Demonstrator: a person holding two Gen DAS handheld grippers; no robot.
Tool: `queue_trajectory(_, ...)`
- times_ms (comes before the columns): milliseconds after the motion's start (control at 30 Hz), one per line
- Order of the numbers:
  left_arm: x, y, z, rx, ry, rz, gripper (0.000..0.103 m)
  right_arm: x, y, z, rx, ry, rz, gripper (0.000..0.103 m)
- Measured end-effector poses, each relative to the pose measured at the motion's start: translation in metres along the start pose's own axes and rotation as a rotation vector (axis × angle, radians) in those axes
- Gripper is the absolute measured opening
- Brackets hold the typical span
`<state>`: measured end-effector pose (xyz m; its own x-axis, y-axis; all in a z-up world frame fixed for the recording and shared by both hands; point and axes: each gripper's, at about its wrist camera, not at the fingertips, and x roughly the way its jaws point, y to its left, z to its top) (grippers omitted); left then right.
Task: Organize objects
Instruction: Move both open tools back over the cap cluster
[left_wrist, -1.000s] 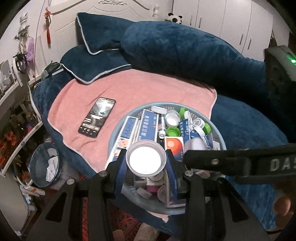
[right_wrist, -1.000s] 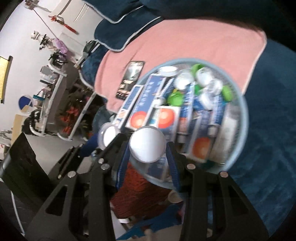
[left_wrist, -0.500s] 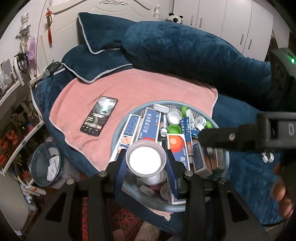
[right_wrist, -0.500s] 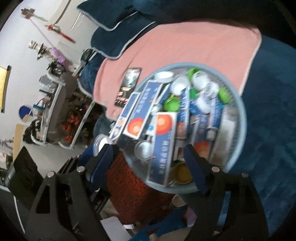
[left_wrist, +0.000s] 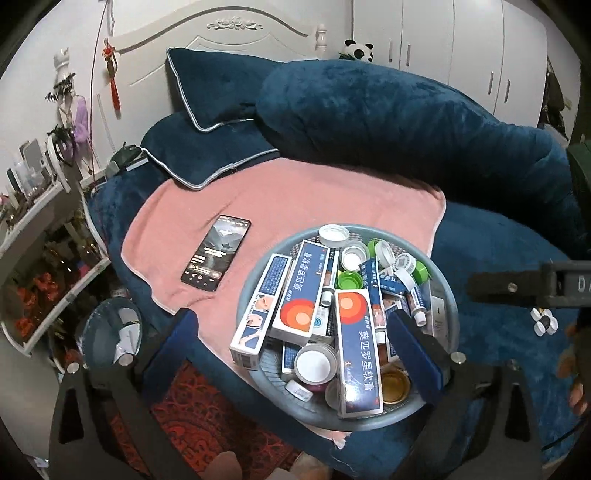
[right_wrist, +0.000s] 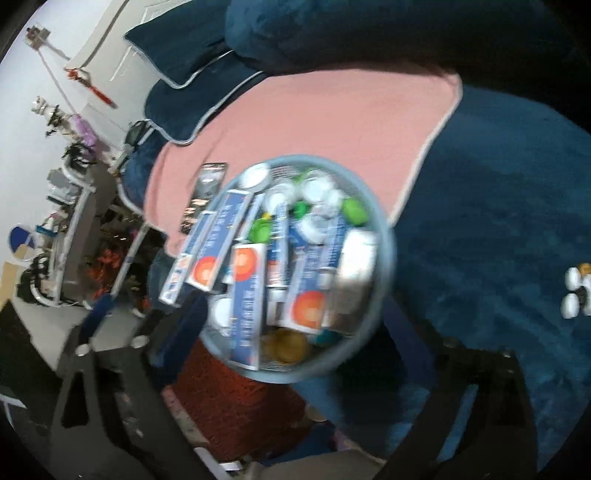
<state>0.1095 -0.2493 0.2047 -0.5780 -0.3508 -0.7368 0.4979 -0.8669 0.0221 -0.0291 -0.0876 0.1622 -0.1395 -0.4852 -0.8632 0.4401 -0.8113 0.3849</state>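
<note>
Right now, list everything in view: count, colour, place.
basket: one, grey-blue, round, on the bed's near edge
medicine boxes: several, blue-white with orange discs, in the basket
caps: several, white and green, at the basket's far side
jar: one, white lid, near side of the basket
phone: one, black, on the towel
towel: one, pink, on the bed
pillows: two, navy, by the headboard
left gripper: jaws just opened, empty
right gripper: jaws just opened, empty

The left claw (left_wrist: 295, 354) has just been opening, nothing gripped, above the round basket (left_wrist: 448, 291) of ointment boxes (left_wrist: 360, 354) and jars (left_wrist: 316, 363) on the bed (left_wrist: 498, 236).
</note>
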Motion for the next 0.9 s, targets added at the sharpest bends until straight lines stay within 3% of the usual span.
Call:
queue_trajectory(200, 0.001, -0.017, 0.003, 0.022, 0.011, -0.016, 0.102, -0.015, -0.025, -0.012, -0.052, -0.017, -0.192, 0.103)
queue_trajectory(600, 0.013, -0.09, 0.001, 0.126, 0.039, -0.099, 0.102, -0.04, -0.081, -0.039, 0.005, -0.01, -0.228, 0.103)
queue_trajectory(900, 0.03, -0.158, -0.007, 0.21, 0.083, -0.183, 0.102, -0.067, -0.159, -0.055, 0.175, -0.023, -0.242, 0.103)
